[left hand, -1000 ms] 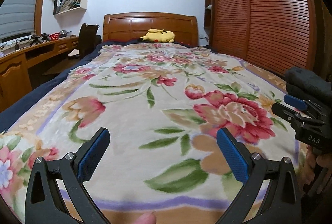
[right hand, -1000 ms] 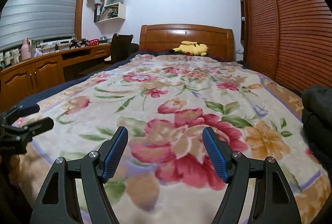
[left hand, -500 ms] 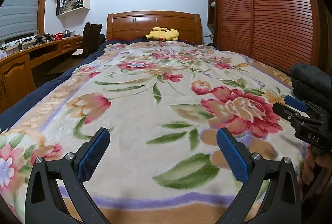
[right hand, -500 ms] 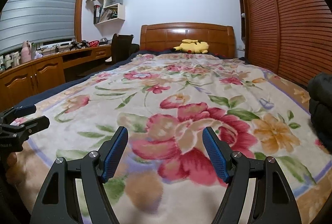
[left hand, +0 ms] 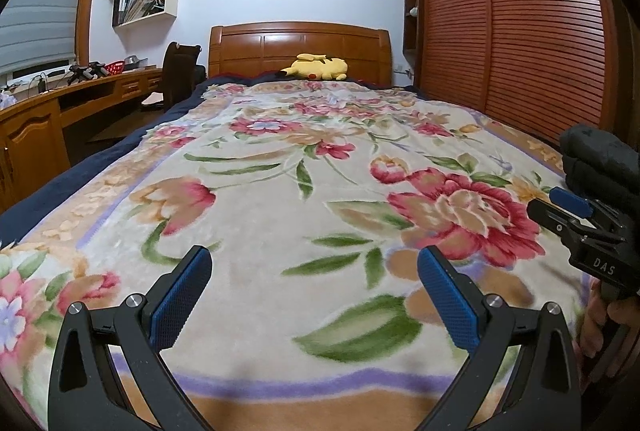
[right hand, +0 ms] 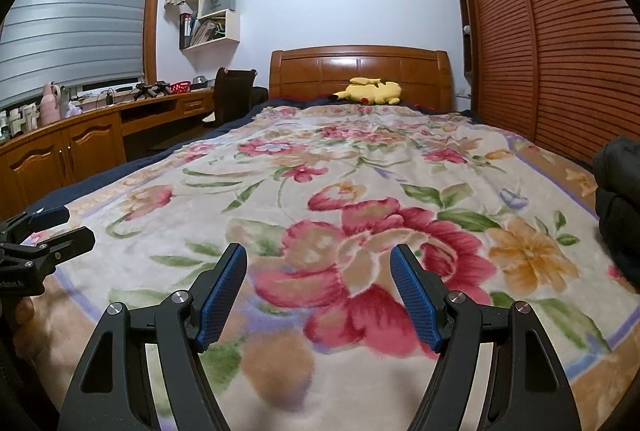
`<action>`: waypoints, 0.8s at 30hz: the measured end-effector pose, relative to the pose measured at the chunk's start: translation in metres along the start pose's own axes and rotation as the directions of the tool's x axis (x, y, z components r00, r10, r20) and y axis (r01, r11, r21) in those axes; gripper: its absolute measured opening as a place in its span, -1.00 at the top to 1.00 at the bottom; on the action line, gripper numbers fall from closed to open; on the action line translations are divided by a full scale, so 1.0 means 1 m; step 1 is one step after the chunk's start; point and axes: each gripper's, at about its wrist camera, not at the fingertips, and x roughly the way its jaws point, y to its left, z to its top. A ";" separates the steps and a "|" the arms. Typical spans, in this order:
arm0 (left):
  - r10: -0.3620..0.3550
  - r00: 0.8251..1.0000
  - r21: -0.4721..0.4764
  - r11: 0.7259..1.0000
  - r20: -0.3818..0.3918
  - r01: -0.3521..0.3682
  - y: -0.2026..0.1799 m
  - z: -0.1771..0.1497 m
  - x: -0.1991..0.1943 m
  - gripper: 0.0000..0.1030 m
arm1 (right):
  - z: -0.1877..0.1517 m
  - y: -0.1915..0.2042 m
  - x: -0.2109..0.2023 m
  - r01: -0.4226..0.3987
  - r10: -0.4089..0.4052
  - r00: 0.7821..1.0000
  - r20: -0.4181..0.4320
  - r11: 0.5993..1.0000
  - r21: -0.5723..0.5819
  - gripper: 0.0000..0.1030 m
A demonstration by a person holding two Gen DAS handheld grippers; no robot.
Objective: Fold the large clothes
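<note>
This is a bedroom in a home. A bed with a wooden headboard [right hand: 360, 71] and a floral blanket [right hand: 340, 199] fills the room, with a yellow plush toy [right hand: 370, 91] near the headboard. A built-in wooden desk [right hand: 100, 127], wall shelves [right hand: 212, 19] with books, a blinded window [right hand: 76, 15] and louvred wardrobe doors [right hand: 560, 43] line the walls.

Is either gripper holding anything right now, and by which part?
Nothing is held: the left gripper and right gripper both stand open over the floral blanket.
</note>
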 end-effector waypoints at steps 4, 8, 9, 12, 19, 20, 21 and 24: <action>0.001 1.000 0.001 1.000 0.001 -0.001 0.001 0.000 0.000 -1.00 | 0.000 0.000 0.001 0.001 -0.001 1.000 0.002 1.000 -0.001 -0.48; 0.003 1.000 0.003 1.000 0.002 -0.003 0.001 0.000 0.000 -1.00 | 0.000 0.000 0.002 0.000 0.000 1.000 0.002 1.000 0.000 -0.48; 0.004 1.000 0.004 1.000 0.002 -0.004 0.001 0.000 -0.001 -1.00 | 0.000 0.000 0.002 0.000 0.000 1.000 0.002 1.000 0.000 -0.48; 0.003 1.000 0.002 1.000 0.002 -0.003 0.002 0.000 -0.001 -1.00 | 0.000 0.000 0.002 0.000 0.000 1.000 0.002 1.000 0.000 -0.48; 0.004 1.000 0.006 1.000 0.003 -0.004 0.002 0.001 -0.002 -1.00 | 0.000 0.000 0.002 0.000 0.000 1.000 0.002 1.000 0.000 -0.48; 0.005 1.000 0.005 1.000 0.003 -0.005 0.002 0.001 -0.002 -1.00 | 0.000 0.000 0.002 0.000 0.000 1.000 0.002 1.000 0.000 -0.48; 0.004 1.000 0.004 1.000 0.005 -0.004 0.003 0.001 -0.002 -1.00 | 0.000 0.000 0.002 0.000 0.000 1.000 0.002 1.000 0.000 -0.48; 0.005 1.000 0.005 1.000 0.007 -0.005 0.003 0.001 -0.002 -1.00 | 0.000 0.000 0.002 0.000 0.000 1.000 0.003 1.000 0.000 -0.48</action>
